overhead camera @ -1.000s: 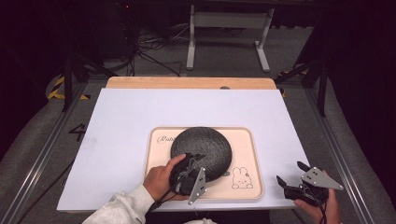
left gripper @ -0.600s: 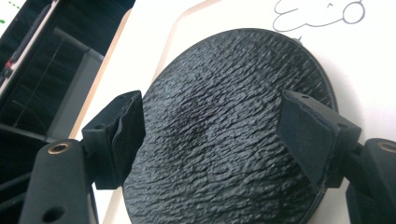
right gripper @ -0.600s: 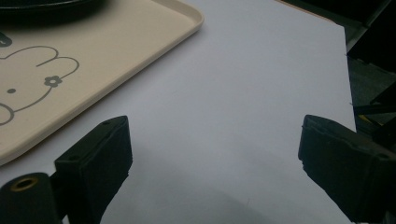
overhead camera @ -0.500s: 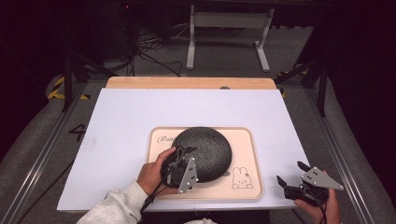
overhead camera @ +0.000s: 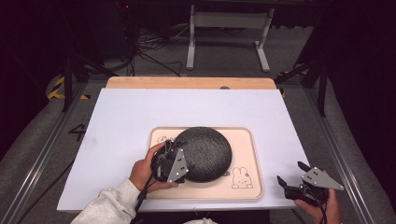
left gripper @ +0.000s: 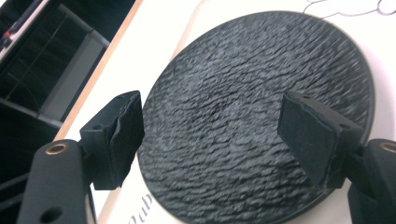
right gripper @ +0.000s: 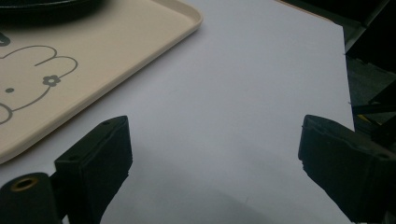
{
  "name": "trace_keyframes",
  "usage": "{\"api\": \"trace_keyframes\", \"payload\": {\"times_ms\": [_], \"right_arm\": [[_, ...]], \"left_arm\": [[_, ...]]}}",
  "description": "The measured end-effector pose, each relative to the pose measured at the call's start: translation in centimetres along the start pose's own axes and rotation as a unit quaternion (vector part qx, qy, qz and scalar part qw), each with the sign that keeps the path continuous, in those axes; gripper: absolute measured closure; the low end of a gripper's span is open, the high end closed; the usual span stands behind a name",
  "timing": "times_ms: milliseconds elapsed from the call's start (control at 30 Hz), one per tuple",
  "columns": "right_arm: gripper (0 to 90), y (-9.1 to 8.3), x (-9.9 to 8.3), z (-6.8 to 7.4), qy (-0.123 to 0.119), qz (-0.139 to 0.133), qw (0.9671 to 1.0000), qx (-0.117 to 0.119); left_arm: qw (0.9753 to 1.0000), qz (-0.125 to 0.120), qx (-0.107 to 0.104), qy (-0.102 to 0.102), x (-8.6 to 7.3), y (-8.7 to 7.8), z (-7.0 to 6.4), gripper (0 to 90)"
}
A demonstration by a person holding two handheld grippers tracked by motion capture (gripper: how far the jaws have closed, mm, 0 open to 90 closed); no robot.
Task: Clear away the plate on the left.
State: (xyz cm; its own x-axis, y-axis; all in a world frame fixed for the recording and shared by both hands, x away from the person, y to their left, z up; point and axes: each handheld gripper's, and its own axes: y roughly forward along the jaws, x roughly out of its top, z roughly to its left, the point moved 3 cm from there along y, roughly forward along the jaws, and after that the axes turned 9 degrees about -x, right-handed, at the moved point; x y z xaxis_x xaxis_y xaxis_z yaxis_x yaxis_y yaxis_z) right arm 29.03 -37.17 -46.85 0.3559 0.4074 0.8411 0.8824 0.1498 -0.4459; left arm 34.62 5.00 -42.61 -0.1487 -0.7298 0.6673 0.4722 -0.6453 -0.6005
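Observation:
A round black plate [overhead camera: 205, 151] with a rippled surface lies on a beige tray [overhead camera: 254, 158] near the table's front. My left gripper [overhead camera: 179, 154] hovers at the plate's front-left rim and is open. In the left gripper view its jaws stand wide apart, the left gripper [left gripper: 217, 133] empty, with the plate [left gripper: 261, 74] spread out just beyond them. My right gripper [overhead camera: 290, 173] rests near the front right corner, open and empty, to the right of the tray. In the right gripper view the right gripper [right gripper: 215, 154] faces bare white surface, with the tray [right gripper: 116, 51] at left.
A rabbit drawing [overhead camera: 241, 178] is printed on the tray's front right part. A white sheet [overhead camera: 140, 112] covers the table, with a wooden strip [overhead camera: 187, 83] along the far edge. A metal stand [overhead camera: 229, 28] and cables lie on the floor beyond.
My left gripper has slid left and a little farther along the plate's front rim. The plate, tray and right gripper have stayed where they were.

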Motion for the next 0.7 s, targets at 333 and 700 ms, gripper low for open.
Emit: {"api": "trace_keyframes", "payload": {"times_ms": [333, 700], "right_arm": [[10.5, 0.0, 0.0, 0.0, 0.001, 0.000, 1.0000, 0.000], [10.5, 0.0, 0.0, 0.0, 0.001, 0.001, 1.0000, 0.000]], "left_arm": [[0.9996, 0.012, 0.005, -0.025, -1.7, -0.7, 1.0, 22.9], [0.9980, 0.029, 0.013, -0.054, -3.9, -1.5, 2.0, 22.2]]}}
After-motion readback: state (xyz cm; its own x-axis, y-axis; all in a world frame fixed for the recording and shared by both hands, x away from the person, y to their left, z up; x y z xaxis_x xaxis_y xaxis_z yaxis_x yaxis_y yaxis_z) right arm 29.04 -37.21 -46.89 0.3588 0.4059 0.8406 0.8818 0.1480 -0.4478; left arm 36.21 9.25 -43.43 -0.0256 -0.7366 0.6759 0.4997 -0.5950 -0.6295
